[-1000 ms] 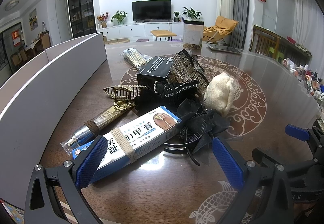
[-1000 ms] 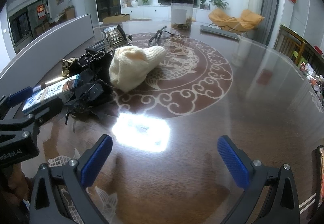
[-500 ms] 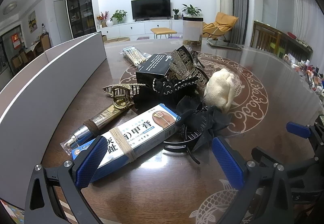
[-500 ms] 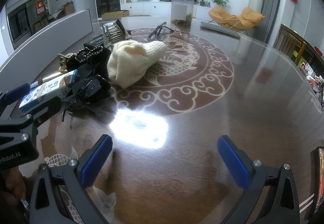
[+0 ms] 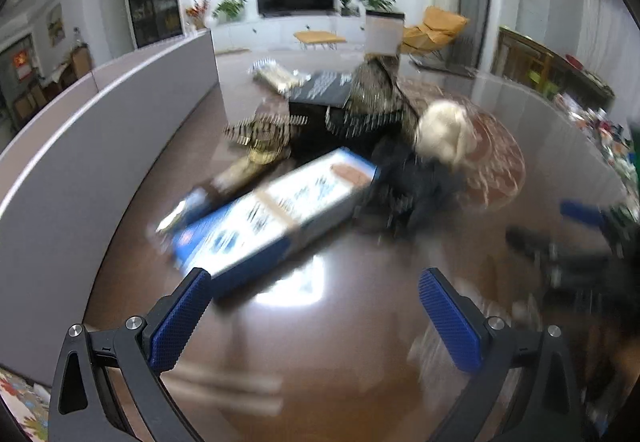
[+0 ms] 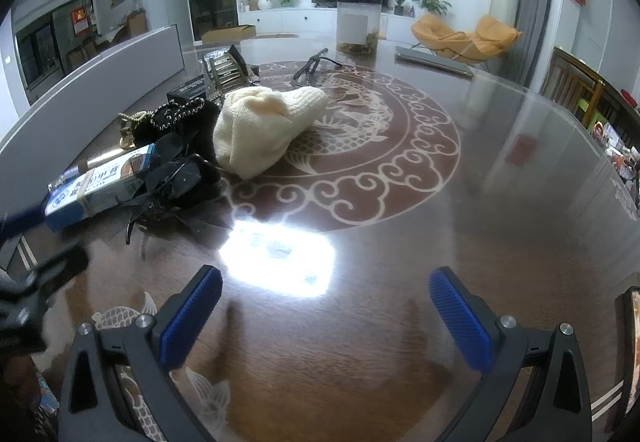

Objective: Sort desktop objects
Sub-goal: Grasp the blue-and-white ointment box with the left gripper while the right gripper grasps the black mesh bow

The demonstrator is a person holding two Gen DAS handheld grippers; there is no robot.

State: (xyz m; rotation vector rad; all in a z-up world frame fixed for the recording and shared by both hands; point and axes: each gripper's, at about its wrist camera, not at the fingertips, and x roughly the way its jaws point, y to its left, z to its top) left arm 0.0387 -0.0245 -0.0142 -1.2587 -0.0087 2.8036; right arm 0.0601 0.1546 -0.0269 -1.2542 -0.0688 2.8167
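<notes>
Above table (image 6: pixel 400 242), both jaws wide, empty.

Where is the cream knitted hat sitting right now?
In the right wrist view the cream knitted hat lies left of centre on the table, on the rim of the round inlaid pattern, against the black hair accessories on its left.

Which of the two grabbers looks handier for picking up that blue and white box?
Probably the left gripper: open, with the blue and white box just ahead by its left finger. The right gripper, also open, faces bare table, the box off to its left.
</notes>
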